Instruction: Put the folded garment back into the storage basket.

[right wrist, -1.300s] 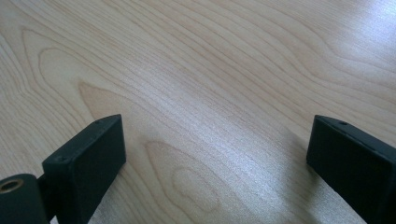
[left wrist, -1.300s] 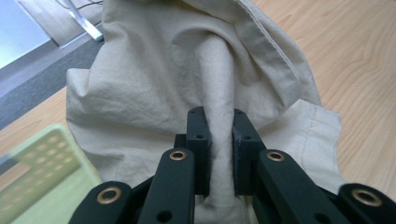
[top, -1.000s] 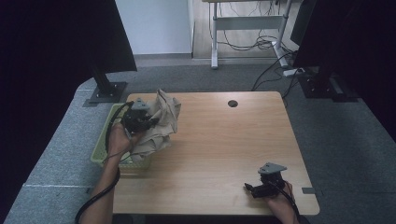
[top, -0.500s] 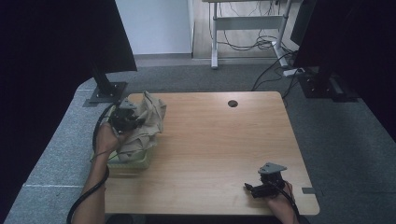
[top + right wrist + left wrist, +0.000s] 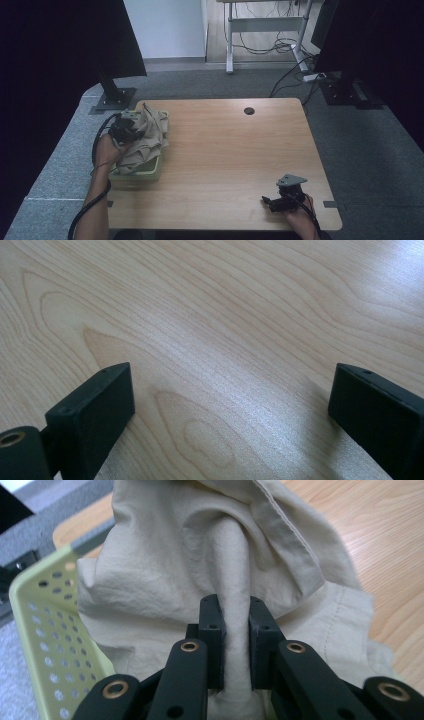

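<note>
A: Item one: beige cloth [image 5: 145, 140], crumpled, heaped in and over the pale green perforated basket [image 5: 145, 175] at the left edge of the worktop [image 5: 235, 155]. State?

B: Held. Left tool [image 5: 236, 625] is clamped on a raised fold of the cloth [image 5: 200, 565]; the pinched ridge runs up between the jaws. Part of the fabric spills past the basket [image 5: 45, 625] rim toward the wood.

A: Handling notes?

B: Judged light, soft, limp. It will sag and trail from any single hold, and a hem could snag on the rim. No breakage risk, and slipping looks unlikely with a thick gathered fold in the jaws. A stitched hem [image 5: 285, 525] shows at the top; a hold there or on a corner would likely give better control than mid-panel.

A: Item two?

B: Right tool [image 5: 280, 202], resting low at the near right corner of the worktop, jaws wide apart with bare wood between them, well apart from the cloth.

A: Not verifiable?

B: The basket's inside and whatever lies under the cloth; the garment's type and full outline; how much fabric hangs outside the far rim.
</note>
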A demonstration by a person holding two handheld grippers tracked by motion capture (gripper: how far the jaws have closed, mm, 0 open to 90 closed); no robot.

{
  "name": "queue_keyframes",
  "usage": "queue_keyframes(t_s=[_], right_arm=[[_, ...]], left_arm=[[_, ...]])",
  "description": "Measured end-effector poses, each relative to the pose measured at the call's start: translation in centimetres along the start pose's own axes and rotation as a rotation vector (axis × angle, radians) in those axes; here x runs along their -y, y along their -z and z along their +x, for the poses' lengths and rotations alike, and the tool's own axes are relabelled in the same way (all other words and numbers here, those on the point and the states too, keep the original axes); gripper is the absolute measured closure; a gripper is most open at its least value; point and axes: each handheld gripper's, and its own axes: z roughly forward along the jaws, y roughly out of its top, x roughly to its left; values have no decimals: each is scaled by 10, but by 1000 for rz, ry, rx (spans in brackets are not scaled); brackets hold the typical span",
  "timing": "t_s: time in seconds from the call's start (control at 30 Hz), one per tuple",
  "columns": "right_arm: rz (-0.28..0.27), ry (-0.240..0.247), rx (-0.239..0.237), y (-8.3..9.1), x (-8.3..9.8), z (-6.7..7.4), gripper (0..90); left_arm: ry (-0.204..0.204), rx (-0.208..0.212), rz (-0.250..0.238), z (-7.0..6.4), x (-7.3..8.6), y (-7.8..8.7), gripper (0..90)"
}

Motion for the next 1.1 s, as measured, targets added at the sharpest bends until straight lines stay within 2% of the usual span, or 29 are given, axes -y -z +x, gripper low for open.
queue_keyframes(t_s=[0.1,0.13,0.23,0.3,0.4,0.53,0.87,1.03,1.1], right_arm=[[0,0,1,0,0,0,43],[0,0,1,0,0,0,43],[0,0,1,0,0,0,43],[0,0,1,0,0,0,43],[0,-1,2,0,0,0,43],[0,-1,3,0,0,0,43],[-1,-3,3,0,0,0,43],[0,-2,3,0,0,0,43],[0,-2,3,0,0,0,43]], left_arm=[[5,-25,42,7,6,-11,800],[5,-25,42,7,6,-11,800],[-16,-57,100,10,12,-24,800],[-19,-56,128,12,16,-31,799],[-5,-51,134,14,20,-38,798],[34,-38,140,16,29,-55,794],[152,-68,184,30,38,-80,754],[212,-66,226,35,45,-95,656],[230,-65,222,35,47,-100,600]])
